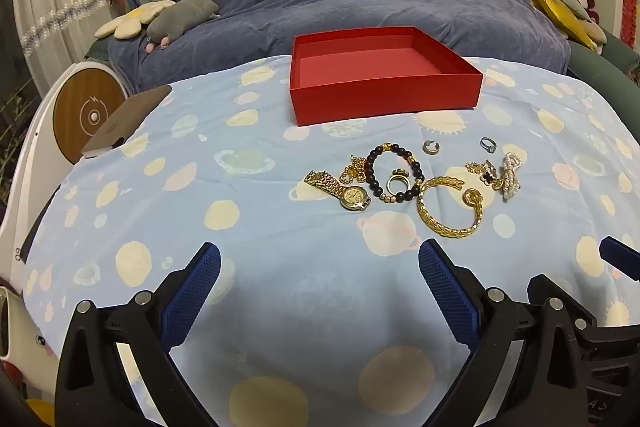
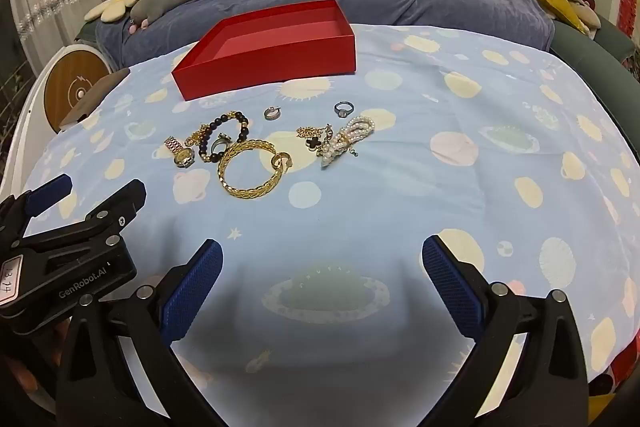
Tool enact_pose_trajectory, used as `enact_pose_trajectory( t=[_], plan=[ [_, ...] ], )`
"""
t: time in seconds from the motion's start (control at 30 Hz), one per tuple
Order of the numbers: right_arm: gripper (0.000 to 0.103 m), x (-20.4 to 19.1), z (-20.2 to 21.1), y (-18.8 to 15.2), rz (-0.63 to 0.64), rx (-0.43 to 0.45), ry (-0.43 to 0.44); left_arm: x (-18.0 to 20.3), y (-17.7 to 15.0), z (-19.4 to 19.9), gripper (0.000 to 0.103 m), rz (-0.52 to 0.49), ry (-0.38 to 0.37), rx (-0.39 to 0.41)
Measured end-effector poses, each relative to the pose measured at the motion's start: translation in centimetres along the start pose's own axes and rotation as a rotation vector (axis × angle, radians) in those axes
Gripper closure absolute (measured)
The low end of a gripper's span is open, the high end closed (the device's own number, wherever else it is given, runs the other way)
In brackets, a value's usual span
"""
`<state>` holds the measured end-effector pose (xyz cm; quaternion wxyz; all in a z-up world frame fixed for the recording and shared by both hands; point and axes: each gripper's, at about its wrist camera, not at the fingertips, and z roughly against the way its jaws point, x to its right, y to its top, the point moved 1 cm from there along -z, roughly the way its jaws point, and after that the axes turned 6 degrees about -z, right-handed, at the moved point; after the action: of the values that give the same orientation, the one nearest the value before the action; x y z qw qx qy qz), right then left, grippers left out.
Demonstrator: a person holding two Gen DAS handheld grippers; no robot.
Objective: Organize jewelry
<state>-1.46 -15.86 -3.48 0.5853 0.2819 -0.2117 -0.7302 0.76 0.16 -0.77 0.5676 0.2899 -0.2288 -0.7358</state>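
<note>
Left wrist view: tilted down from left claw (image 1: 319, 259), red box (image 1: 384, 95) straight ahead; right wrist view likewise, box ahead-left; both share jewelry pile (image 2: 256, 147), near, just beyond claws

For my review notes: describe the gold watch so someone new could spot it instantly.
Start at the red box on the planet-print cloth. In front of it lies a jewelry cluster; the gold watch is its leftmost piece, beside the dark beaded bracelet. It alone has a round dial and link band.
</note>
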Motion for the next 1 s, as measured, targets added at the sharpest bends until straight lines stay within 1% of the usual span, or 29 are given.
enact_pose_trajectory(
  t=[0.07, 0.1, 0.23, 0.27, 0.43, 1.0],
  plan=[
    [0.005, -0.04, -0.01, -0.03, 0.003, 0.003, 0.001, -0.24, -0.03, -0.05, 0.006, 0.008, -0.010, -0.006],
    [0.005, -0.08, -0.02, -0.04, 0.005, 0.004, 0.001, -0.17, 0.14, 0.01, 0.006, 0.004, 0.005, -0.005],
    [0.005, -0.03, 0.02, 0.01, -0.005, 0.004, 0.007, -0.65, 0.33, -0.03, 0.006, 0.009, 0.009, -0.002],
    [0.005, -0.05, 0.02, 0.02, -0.005, 0.005, 0.008, -0.17, 0.36, 0.08, 0.006, 0.002, 0.019, 0.000],
    [0.005, 0.12, 0.50, 0.07, -0.007, 0.012, 0.009, -0.17, 0.00, 0.06, 0.006, 0.012, 0.019, 0.007],
    [0.005, -0.17, 0.21, 0.03, -0.002, 0.035, 0.000, 0.02, -0.18, 0.26, 0.007, 0.005, 0.041, 0.033]
  ],
)
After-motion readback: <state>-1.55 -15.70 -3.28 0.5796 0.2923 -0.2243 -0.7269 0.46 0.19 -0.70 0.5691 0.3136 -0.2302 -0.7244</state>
